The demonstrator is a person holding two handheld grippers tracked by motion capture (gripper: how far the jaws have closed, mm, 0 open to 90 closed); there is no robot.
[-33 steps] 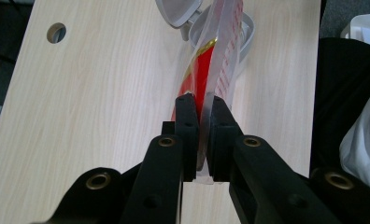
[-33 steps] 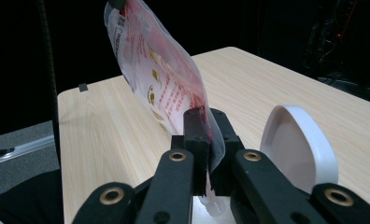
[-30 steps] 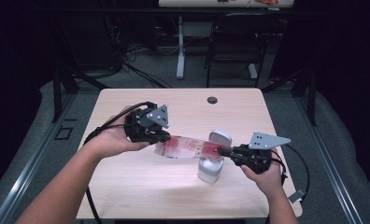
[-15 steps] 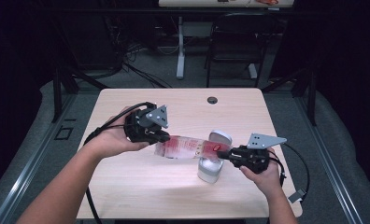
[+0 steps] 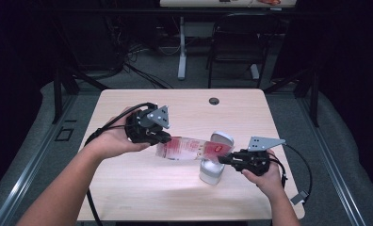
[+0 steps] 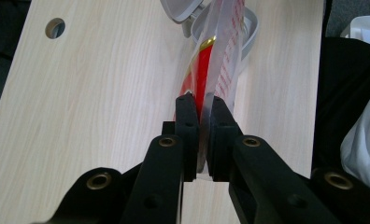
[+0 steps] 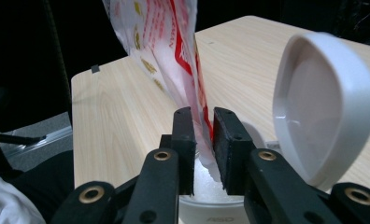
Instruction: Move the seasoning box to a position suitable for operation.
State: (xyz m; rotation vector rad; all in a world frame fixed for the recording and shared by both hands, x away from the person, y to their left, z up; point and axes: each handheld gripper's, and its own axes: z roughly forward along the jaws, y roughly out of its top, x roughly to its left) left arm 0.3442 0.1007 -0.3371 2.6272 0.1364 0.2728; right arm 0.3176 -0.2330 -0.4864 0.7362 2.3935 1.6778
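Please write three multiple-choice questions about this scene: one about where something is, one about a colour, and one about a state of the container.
1. Where is the round cable hole in the table?
A. near the far edge
B. at the near left corner
C. under the container

2. What colour is the printing on the clear plastic bag?
A. blue
B. red
C. green

3. What is the state of the lid of the white container?
A. closed flat
C. lying apart on the table
B. swung up, open

Answers: 1 A, the high view shows the hole at the far side, beyond both hands. 2 B, red marks cover the bag in all views. 3 B, the right gripper view shows the lid standing up beside the open container.
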